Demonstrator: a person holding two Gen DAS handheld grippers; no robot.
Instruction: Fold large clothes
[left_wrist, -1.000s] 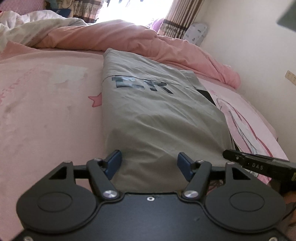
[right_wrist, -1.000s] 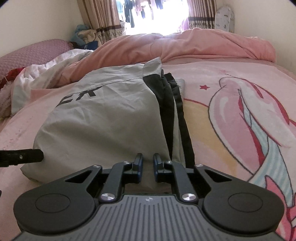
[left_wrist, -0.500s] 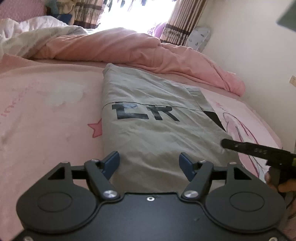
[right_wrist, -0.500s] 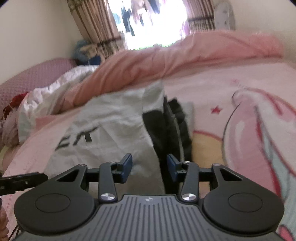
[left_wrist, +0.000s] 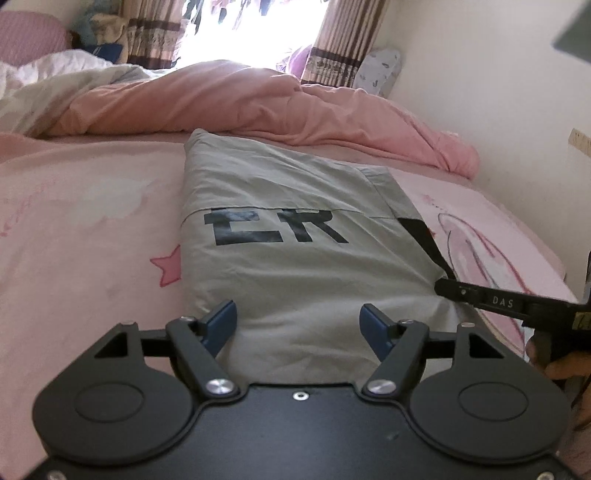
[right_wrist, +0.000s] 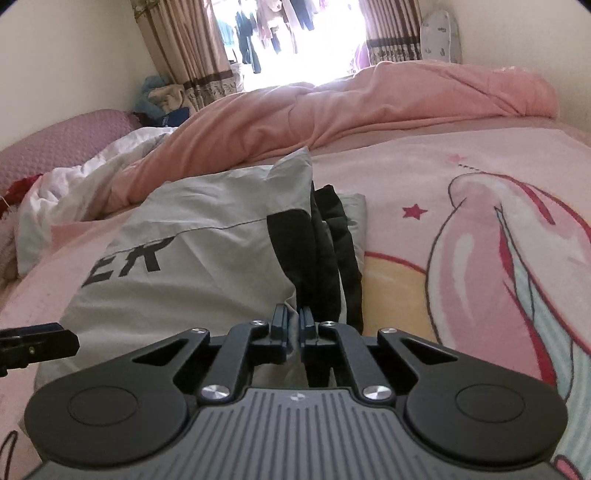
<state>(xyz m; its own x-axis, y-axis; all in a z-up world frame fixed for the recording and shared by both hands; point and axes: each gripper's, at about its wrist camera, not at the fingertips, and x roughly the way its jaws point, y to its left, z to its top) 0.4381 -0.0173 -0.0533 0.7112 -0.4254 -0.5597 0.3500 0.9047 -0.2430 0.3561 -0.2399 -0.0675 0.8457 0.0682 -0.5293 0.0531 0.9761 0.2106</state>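
A grey garment (left_wrist: 295, 266) with black letters lies folded into a long block on the pink bed sheet (left_wrist: 85, 236). It also shows in the right wrist view (right_wrist: 207, 254), with black parts (right_wrist: 325, 236) along its right side. My left gripper (left_wrist: 298, 325) is open, its blue pads astride the garment's near edge. My right gripper (right_wrist: 292, 326) is shut on the garment's near right corner, grey fabric pinched between its pads. Its finger (left_wrist: 491, 301) shows at the right of the left wrist view.
A bunched pink duvet (right_wrist: 369, 110) lies across the far side of the bed, with white bedding (right_wrist: 74, 184) at the left. A wall (left_wrist: 498, 92) runs close along the bed's right side. A window with curtains (right_wrist: 288, 33) is behind.
My right gripper opened half a second ago and has now closed again on the garment's near right corner. The left gripper stayed open and drew back slightly, showing more of the letters.
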